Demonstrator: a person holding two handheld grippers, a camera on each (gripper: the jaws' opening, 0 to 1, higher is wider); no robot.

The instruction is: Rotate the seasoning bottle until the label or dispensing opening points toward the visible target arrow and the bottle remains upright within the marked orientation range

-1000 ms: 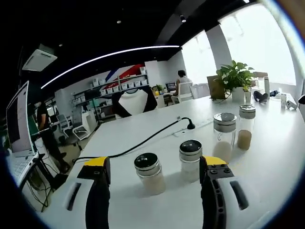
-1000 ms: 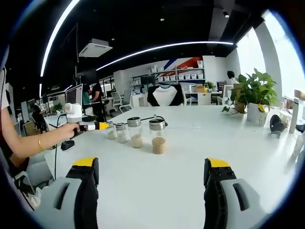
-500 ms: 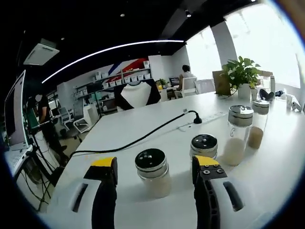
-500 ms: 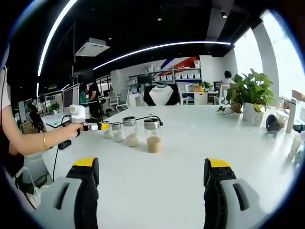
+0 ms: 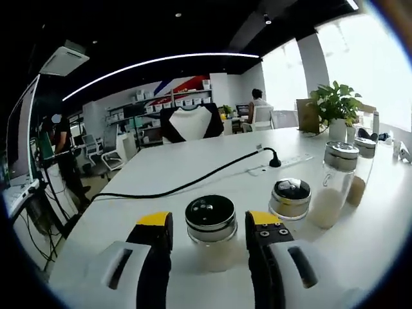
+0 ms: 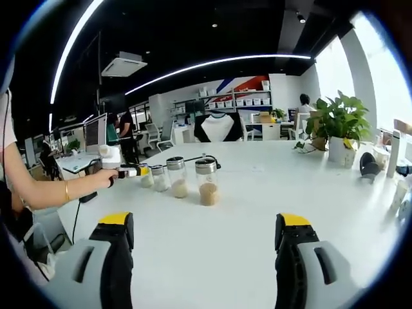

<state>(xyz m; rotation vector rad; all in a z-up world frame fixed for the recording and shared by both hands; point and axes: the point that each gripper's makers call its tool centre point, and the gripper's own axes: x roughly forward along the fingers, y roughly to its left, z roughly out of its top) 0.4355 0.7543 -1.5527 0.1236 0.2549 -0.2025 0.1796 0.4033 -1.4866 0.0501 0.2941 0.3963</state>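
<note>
Open-plan office space lies behind a long white counter [image 5: 193, 174], smooth and matte, with a black cable [image 5: 193, 185] snaking across it toward a white power strip [image 5: 283, 167] and a potted plant [image 5: 335, 109] at the far end.

Four glass seasoning bottles stand in a row, all upright. The nearest seasoning bottle [image 5: 211, 233] sits between the jaws of the left gripper [image 5: 209, 238], which are spread just wider than its body; whether the pads touch the glass I cannot tell. It is a short round jar with a shiny black-topped metal cap showing small dispensing holes, pale powder inside. Beside it stands a second short bottle [image 5: 290, 199], then two taller ones [image 5: 335, 183] with silver lids and beige and brown contents.

In the right gripper view the person's hand [image 6: 103, 175] brings the left gripper to the end of the row [image 6: 177, 177], while the right gripper [image 6: 206, 257] hangs well back over bare counter, jaws wide apart, holding nothing.

The step appears to be the approach for grasping. Next, the jaws likely need to close gently on the slick glass, then twist about the vertical axis without tipping. No target arrow is discernible.
</note>
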